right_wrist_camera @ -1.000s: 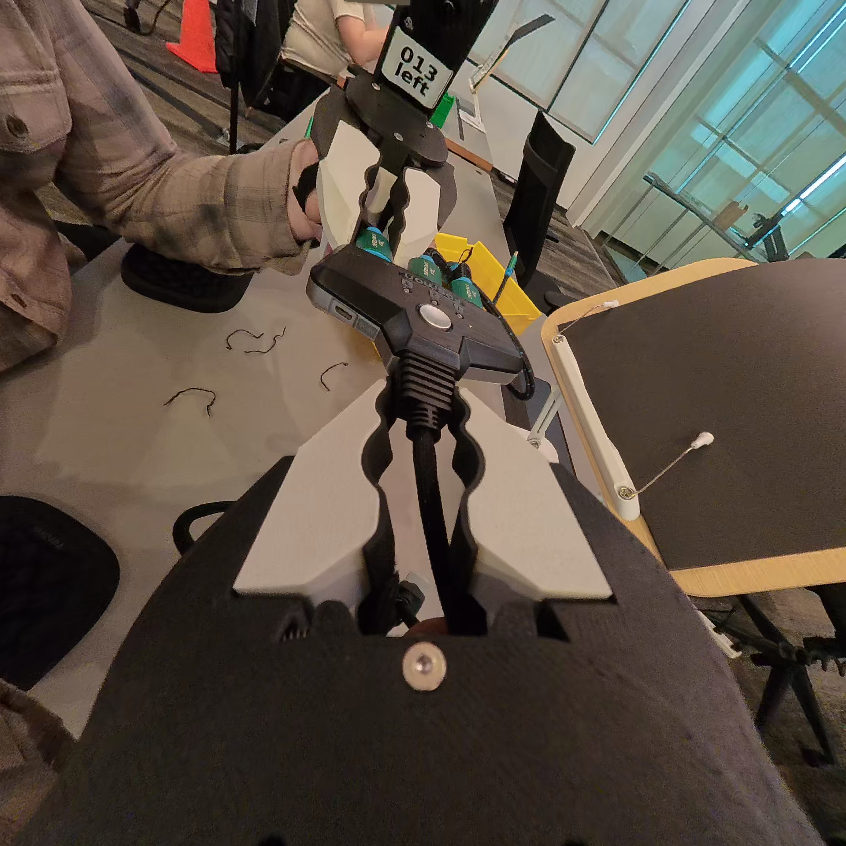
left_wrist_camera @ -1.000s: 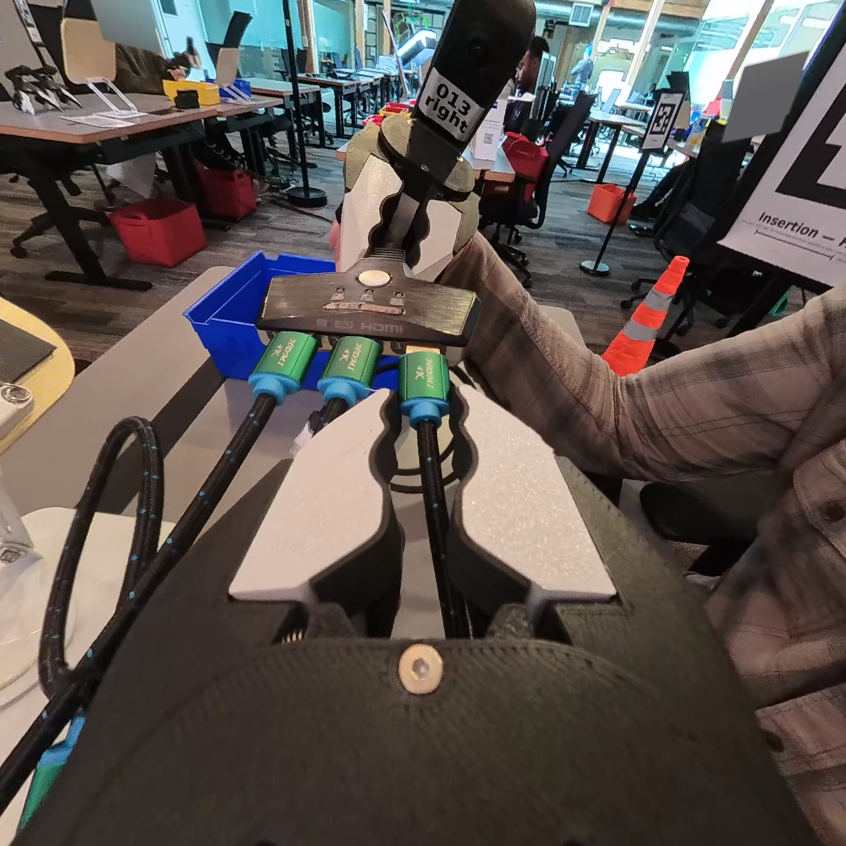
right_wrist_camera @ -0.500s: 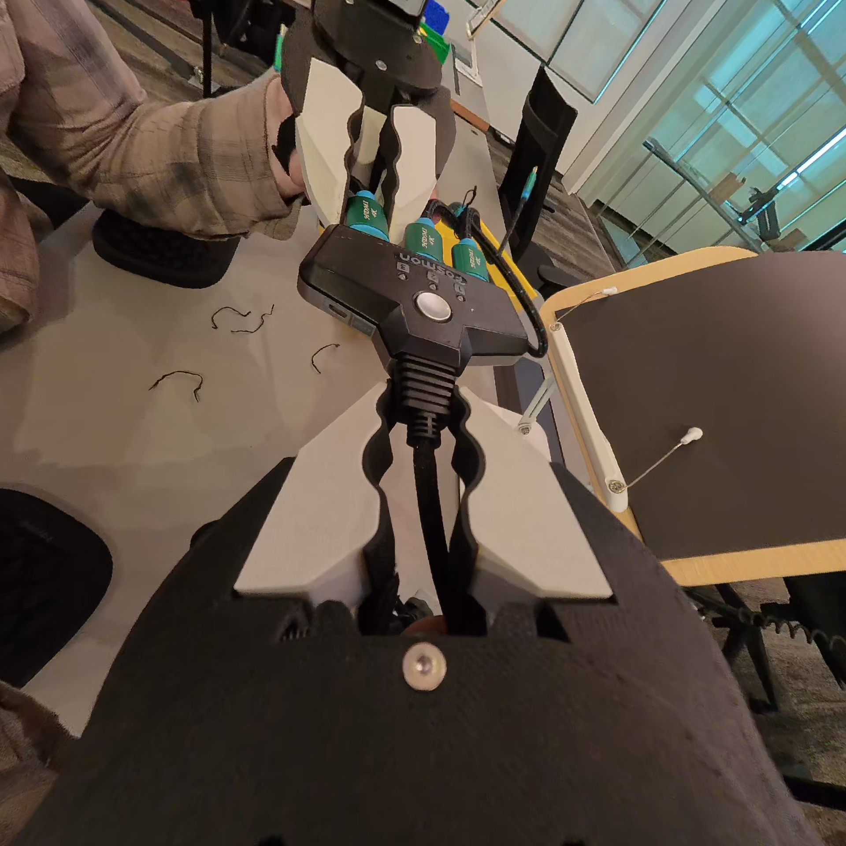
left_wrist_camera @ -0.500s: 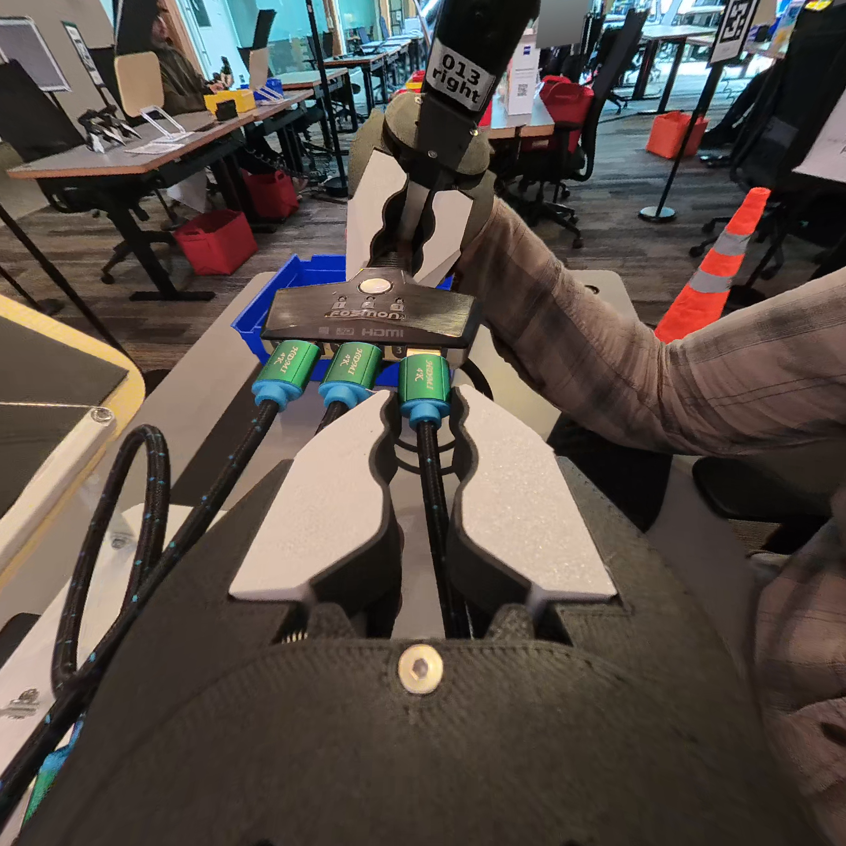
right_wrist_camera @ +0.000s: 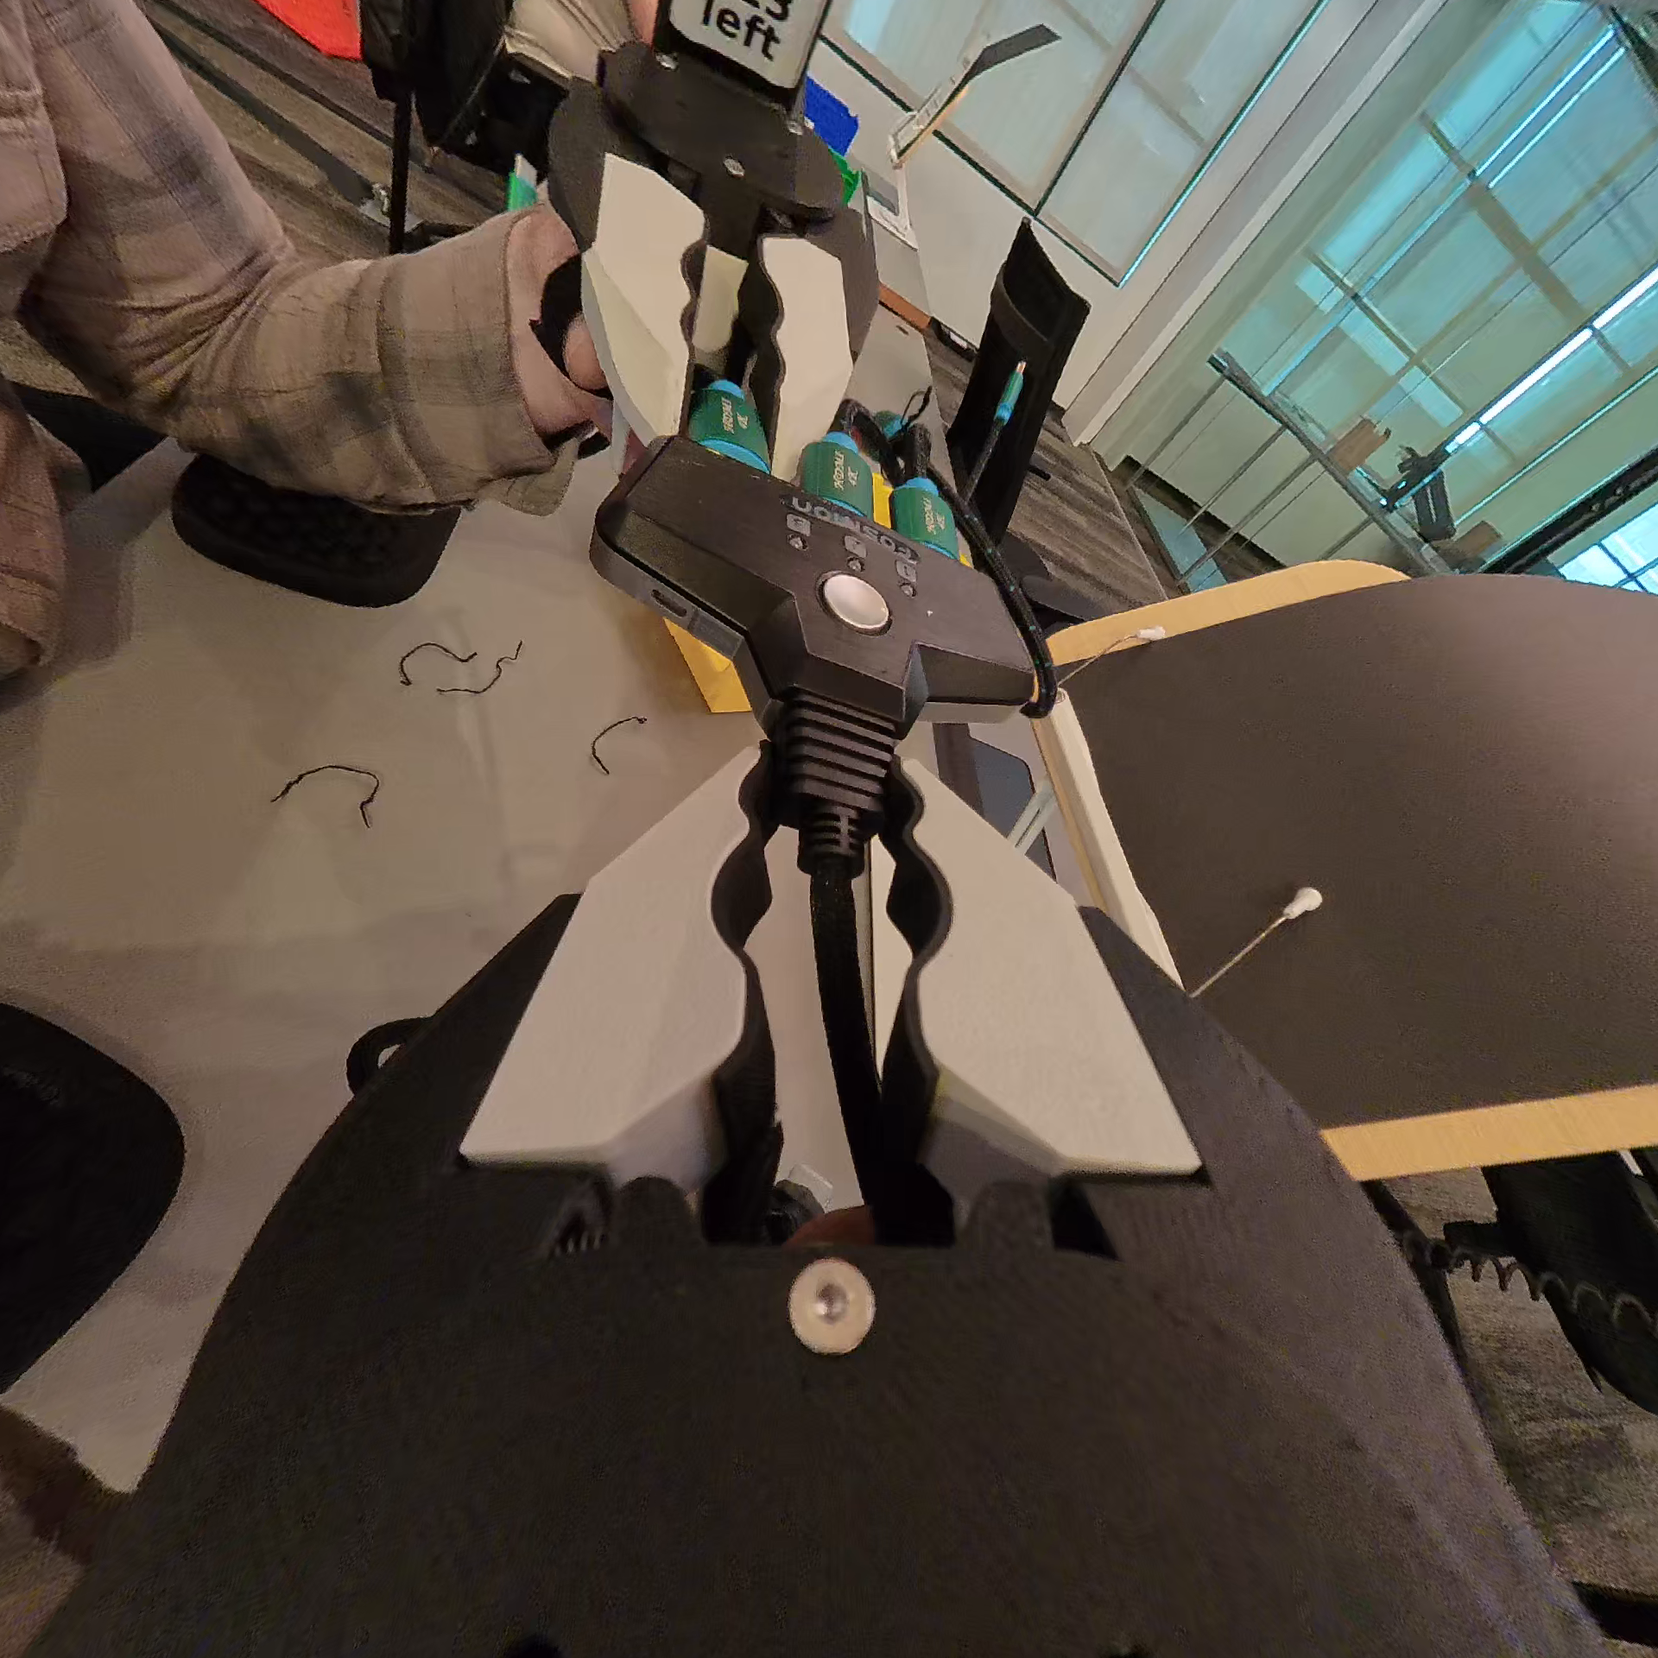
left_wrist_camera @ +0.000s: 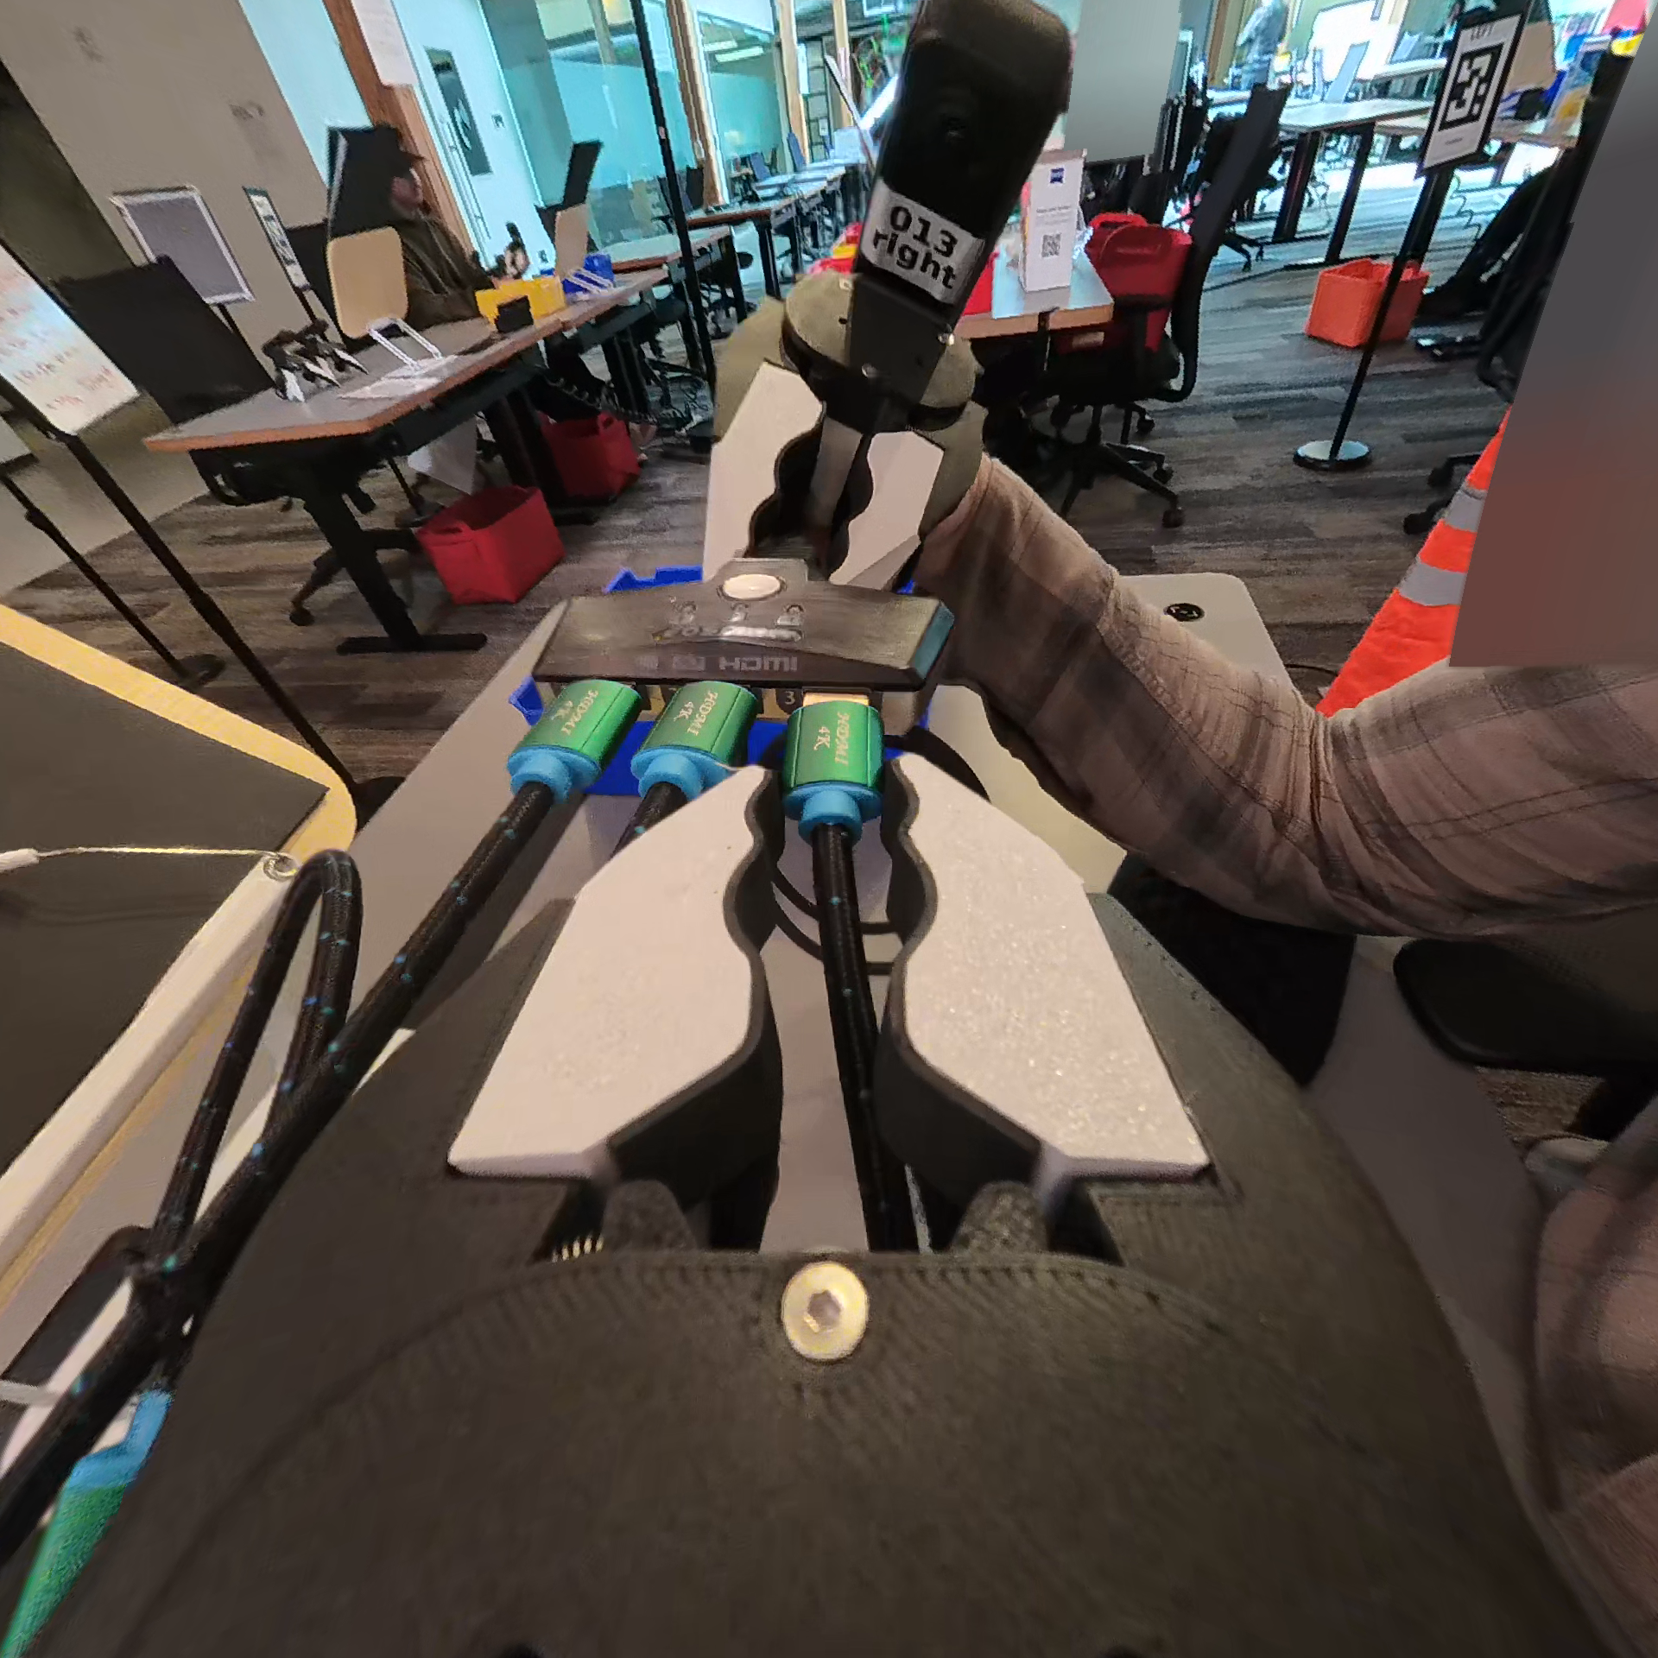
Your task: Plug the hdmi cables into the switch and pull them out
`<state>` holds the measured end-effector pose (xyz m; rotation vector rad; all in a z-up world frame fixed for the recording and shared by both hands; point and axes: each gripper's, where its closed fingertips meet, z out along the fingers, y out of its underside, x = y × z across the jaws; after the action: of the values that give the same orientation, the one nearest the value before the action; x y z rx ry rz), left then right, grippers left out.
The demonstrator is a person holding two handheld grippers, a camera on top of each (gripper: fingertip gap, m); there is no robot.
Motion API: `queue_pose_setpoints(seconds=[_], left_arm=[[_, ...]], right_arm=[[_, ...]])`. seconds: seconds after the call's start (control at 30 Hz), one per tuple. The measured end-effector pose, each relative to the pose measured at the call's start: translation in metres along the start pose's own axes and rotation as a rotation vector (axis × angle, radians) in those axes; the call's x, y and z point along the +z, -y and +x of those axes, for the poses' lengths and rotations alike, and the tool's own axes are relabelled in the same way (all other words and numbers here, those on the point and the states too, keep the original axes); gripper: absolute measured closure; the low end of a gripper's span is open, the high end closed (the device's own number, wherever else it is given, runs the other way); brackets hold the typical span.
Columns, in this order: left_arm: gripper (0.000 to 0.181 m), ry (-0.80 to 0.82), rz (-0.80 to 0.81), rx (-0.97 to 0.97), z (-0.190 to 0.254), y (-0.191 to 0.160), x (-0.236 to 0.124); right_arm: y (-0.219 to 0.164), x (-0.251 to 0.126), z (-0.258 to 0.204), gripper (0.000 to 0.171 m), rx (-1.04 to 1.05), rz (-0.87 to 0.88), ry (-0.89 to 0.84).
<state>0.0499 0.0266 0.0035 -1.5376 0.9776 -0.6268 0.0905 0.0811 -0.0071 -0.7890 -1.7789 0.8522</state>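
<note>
The black HDMI switch (left_wrist_camera: 745, 637) is held in the air between my two grippers. Three green plugs with blue collars sit in its ports. My left gripper (left_wrist_camera: 830, 803) is shut on the right-hand plug (left_wrist_camera: 834, 736), and a strip of gold connector shows at the port. The other two plugs (left_wrist_camera: 583, 727) (left_wrist_camera: 695, 727) are fully in. My right gripper (right_wrist_camera: 830, 781) is shut on the switch's ribbed tail (right_wrist_camera: 834, 763). The switch (right_wrist_camera: 807, 574) also shows in the right wrist view, with the left gripper (right_wrist_camera: 727, 386) behind it.
A blue bin (left_wrist_camera: 646, 583) sits behind the switch and a yellow bin (right_wrist_camera: 709, 664) under it. A black board with a wooden rim (right_wrist_camera: 1346, 807) lies beside the grey table (right_wrist_camera: 269, 897). Loose black wire scraps (right_wrist_camera: 449, 664) and a black pad (right_wrist_camera: 305, 538) lie on it. A cable loop (left_wrist_camera: 314, 942) hangs left. There is about 8 cm between the tips of the two grippers.
Both grippers and the switch have swung and tilted together, so the room behind has shifted. Both grips are unchanged. Slightly more gold shows at the held plug.
</note>
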Motion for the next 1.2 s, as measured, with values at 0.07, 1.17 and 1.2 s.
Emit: queue_pose_setpoints(seconds=[0.07, 1.17, 1.2], left_arm=[[0.161, -0.028, -0.016, -0.012, 0.002, -0.003, -0.003], [0.161, 0.197, -0.249, 0.426, 0.004, -0.011, -0.013], [0.161, 0.202, -0.248, 0.440, 0.004, -0.010, -0.013]], right_arm=[[0.002, 0.002, -0.002, 0.152, -0.011, -0.006, 0.004], [0.010, 0.007, -0.009, 0.152, -0.030, -0.076, 0.009], [0.011, 0.007, -0.010, 0.152, -0.026, -0.071, 0.013]])
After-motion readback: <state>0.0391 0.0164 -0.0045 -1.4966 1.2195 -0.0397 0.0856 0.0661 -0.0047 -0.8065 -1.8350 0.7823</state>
